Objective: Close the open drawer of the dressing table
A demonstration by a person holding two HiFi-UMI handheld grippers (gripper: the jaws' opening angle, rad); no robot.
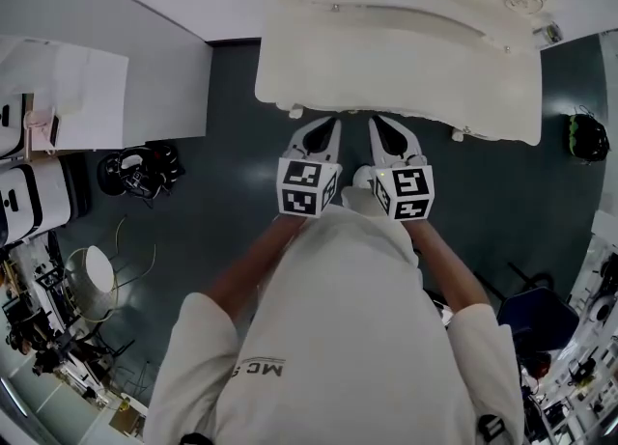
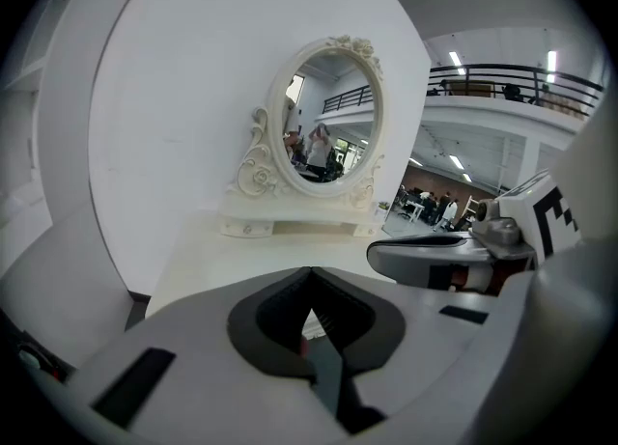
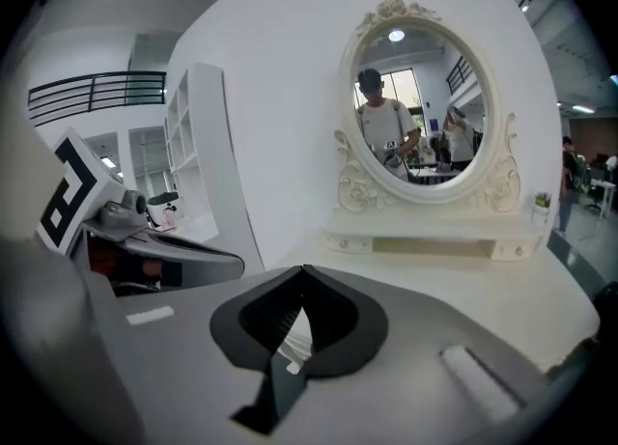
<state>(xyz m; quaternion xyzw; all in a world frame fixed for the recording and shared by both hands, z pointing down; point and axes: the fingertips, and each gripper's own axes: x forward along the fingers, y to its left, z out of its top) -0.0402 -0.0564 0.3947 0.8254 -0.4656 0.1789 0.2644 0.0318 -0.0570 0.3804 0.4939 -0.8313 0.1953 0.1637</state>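
Floor (image 1: 222, 221): dark grey, seen from the head view, with a tangle of black gear (image 1: 140, 171) lying well left of the table.

Dressing table (image 1: 406, 57): cream, set against a white wall. Its far edge is cut off by the top of the head view.

Mirror (image 3: 423, 105): oval, in a carved frame, upright at the back edge of the surface. It reflects a person standing. The rest of the reflection is too small to read.

Left claw (image 1: 332, 124): mine, tips at the front edge of the surface, left of centre. Its own view shows the tips brought together, with only a narrow slit behind them between the dark pads. It has hold of nothing.

Right claw (image 1: 376, 122): mine, just beside the left one at the same front edge. The tips meet and nothing is gripped. A sliver of white ribbed moulding shows through the slit, but I cannot tell what it belongs to.

Drawer: lies below the front edge where both claws meet the table. From above the top hides it, and my claws' own bodies block it in the gripper views. I cannot tell how far out it stands.

My arms and white shirt fill the lower half of the head view.
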